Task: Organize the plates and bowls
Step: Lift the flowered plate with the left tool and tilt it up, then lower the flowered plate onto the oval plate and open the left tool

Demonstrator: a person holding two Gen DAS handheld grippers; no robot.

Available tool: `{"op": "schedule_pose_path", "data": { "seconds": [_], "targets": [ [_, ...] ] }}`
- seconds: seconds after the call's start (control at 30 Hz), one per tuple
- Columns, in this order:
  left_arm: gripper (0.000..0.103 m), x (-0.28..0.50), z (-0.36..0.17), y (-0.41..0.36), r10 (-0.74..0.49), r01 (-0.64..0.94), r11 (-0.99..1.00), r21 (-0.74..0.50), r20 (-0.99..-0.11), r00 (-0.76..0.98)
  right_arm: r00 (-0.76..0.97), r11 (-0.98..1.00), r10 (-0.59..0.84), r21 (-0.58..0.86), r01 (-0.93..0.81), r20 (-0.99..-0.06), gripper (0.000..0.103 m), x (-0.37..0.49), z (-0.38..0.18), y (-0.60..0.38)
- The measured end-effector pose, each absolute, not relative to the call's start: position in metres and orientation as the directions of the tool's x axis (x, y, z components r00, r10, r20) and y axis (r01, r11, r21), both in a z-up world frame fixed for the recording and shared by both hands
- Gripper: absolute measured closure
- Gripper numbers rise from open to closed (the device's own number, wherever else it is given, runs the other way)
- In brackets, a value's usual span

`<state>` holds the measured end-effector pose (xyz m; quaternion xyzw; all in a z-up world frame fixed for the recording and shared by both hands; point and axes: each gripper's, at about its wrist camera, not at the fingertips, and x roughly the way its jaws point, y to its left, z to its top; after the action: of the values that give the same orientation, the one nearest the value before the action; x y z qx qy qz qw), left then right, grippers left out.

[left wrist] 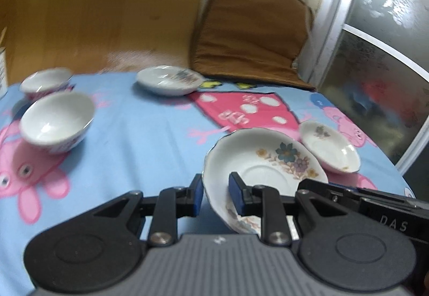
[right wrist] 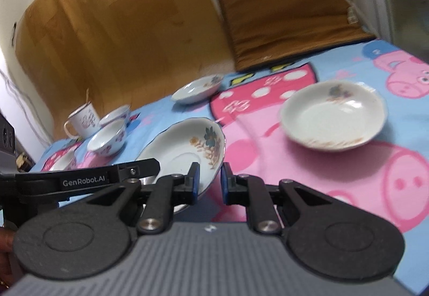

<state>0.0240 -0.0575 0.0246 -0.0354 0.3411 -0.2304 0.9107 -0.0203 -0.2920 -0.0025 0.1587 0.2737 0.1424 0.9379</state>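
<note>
Blue cartoon-print cloth (left wrist: 139, 140) covers the worktop; lower centre of both frames, a floral plate (left wrist: 268, 162), tilted clear of it, is pinched at opposite rims by left gripper (left wrist: 214, 195) and right gripper (right wrist: 210, 180) jaws, presumably for stacking.

floral plate (left wrist: 268, 162) | tilted, lifted | shallow dish (left wrist: 329, 145) just beside

Left hand-held gripper (left wrist: 214, 195) pinches flowered plate's (left wrist: 268, 162) rim.
</note>
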Motion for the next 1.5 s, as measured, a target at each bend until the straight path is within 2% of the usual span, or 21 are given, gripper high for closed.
{"op": "schedule_pose_path", "data": {
  "seconds": [0.33, 0.9, 0.93, 1.03, 1.1, 1.17, 1.3, 1.5],
  "targets": [
    [0.081, 0.049, 0.039, -0.137, -0.508, 0.517, 0.839, -0.169, -0.585, 0.632, 0.880, 0.931, 0.222, 0.361, -0.062, -0.419, 0.084, -0.018, 0.007, -0.345],
    [0.081, 0.085, 0.019, -0.200, -0.515, 0.554, 0.817, -0.159, -0.634, 0.577, 0.893, 0.952, 0.088, 0.301, 0.056, -0.442, 0.081, 0.003, -0.007, -0.382],
    [0.080, 0.085, 0.019, -0.202, -0.514, 0.556, 0.817, -0.157, -0.634, 0.577, 0.897, 0.954, 0.078, 0.294, 0.060, -0.436, 0.079, 0.003, -0.007, -0.382],
    [0.080, 0.082, 0.018, -0.205, -0.507, 0.558, 0.818, -0.140, -0.633, 0.585, 0.910, 0.964, 0.055, 0.259, 0.058, -0.410, 0.066, 0.001, -0.007, -0.378],
    [0.079, 0.081, 0.019, -0.204, -0.508, 0.558, 0.818, -0.140, -0.631, 0.587, 0.922, 0.975, 0.019, 0.213, 0.069, -0.386, 0.047, -0.002, -0.005, -0.372],
    [0.077, 0.080, 0.020, -0.202, -0.507, 0.553, 0.821, -0.141, -0.627, 0.592, 0.931, 0.982, -0.023, 0.167, 0.089, -0.364, 0.040, -0.004, -0.005, -0.367],
    [0.076, 0.078, 0.024, -0.193, -0.503, 0.539, 0.829, -0.148, -0.619, 0.603, 0.936, 0.987, -0.040, 0.130, 0.090, -0.350, 0.040, -0.008, -0.003, -0.364],
    [0.075, 0.069, 0.029, -0.166, -0.473, 0.509, 0.851, -0.127, -0.606, 0.639, 0.953, 0.981, -0.036, 0.172, 0.091, -0.302, 0.040, -0.017, 0.008, -0.363]
  ]
}}
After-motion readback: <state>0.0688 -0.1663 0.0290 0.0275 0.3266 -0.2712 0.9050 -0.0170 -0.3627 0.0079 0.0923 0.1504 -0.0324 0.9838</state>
